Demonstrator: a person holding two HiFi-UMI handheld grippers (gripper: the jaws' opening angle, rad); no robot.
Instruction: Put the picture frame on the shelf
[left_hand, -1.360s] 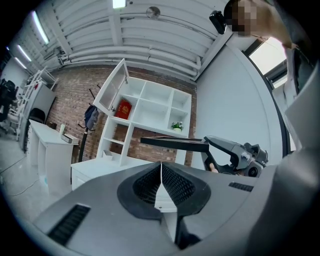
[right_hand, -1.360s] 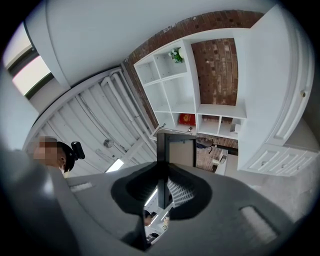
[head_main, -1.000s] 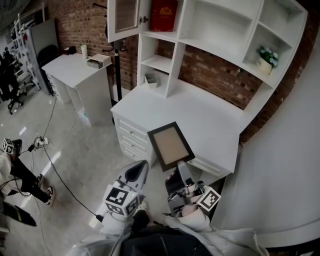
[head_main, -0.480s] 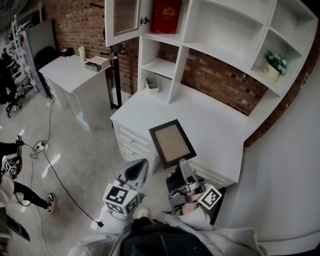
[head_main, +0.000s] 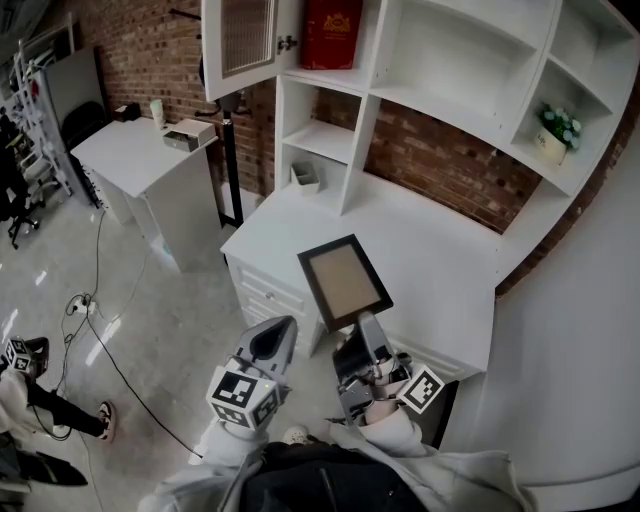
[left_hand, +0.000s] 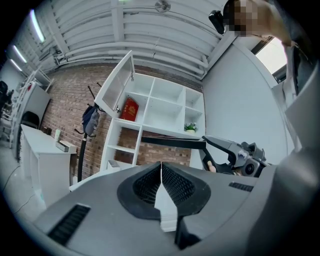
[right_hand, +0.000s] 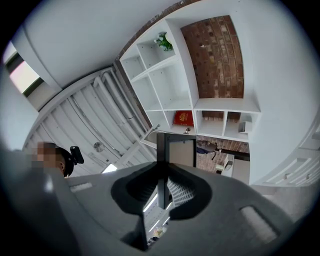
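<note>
A dark picture frame (head_main: 343, 281) with a tan panel hangs tilted over the front edge of the white desk (head_main: 430, 240). My right gripper (head_main: 365, 324) is shut on its lower edge. In the right gripper view the frame (right_hand: 180, 151) stands edge-on between the pads of that gripper (right_hand: 162, 176). My left gripper (head_main: 282, 328) hangs shut and empty just left of the frame, over the floor. Its jaws (left_hand: 161, 172) meet with nothing between them, and the frame (left_hand: 172, 142) shows edge-on beyond them. The white shelf unit (head_main: 430, 60) rises above the desk.
A red book (head_main: 333, 30) stands in an upper cubby beside an open cabinet door (head_main: 245, 35). A potted plant (head_main: 555, 128) sits in a right cubby and a small box (head_main: 305, 177) low on the left. A white side table (head_main: 140, 150) and floor cables (head_main: 100, 330) lie to the left.
The frame has risen slightly and stays gripped by the right gripper. The left gripper has barely moved. A person at the left edge has shifted downward.
</note>
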